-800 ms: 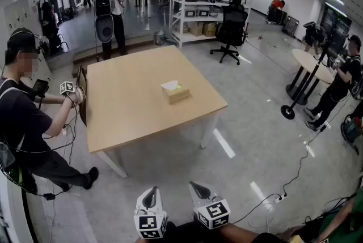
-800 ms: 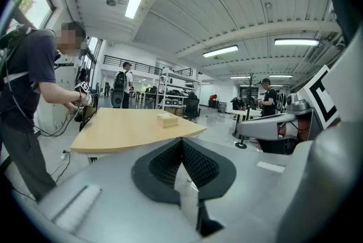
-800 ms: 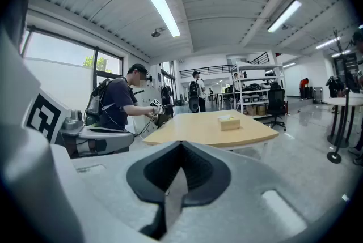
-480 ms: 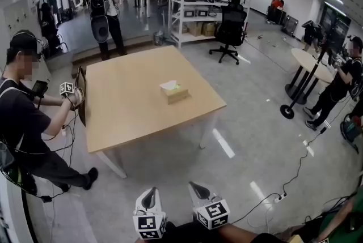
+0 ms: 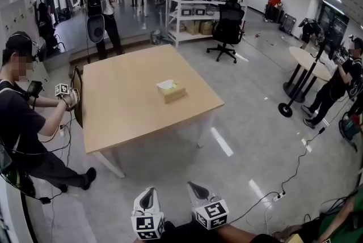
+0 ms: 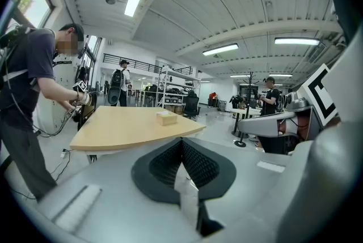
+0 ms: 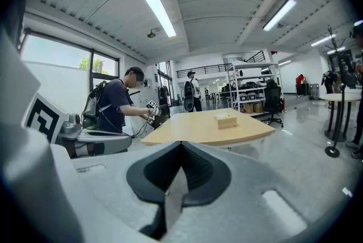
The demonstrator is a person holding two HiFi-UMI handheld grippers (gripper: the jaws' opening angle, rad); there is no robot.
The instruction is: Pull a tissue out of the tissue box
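Tissue box: it stands on the table, a little to the right of the middle and well apart from both grippers.
Tissue: a white sheet stands up from the top of the box, so there is a free part ready to pinch.
Left gripper: it is low at the near edge of the head view. Its fingers are pressed together with nothing between them.
Right gripper: it is just beside the left one, and its fingers are also pressed together and empty.
Why held so: both grippers point a little downward toward the table. This looks like a carrying pose, and I judge that the reach has not begun.
Edges: the box is well inside the table top, closest to the right edge, so it probably cannot slip off easily.
Open room: bare floor lies between the grippers and the near edge of the table. A cable lies on the floor at the right, away from the straight way.
Person: this person stands at the left side of the table, so the near and right sides are free.
Next need: I think one gripper must open before it can take the tissue.
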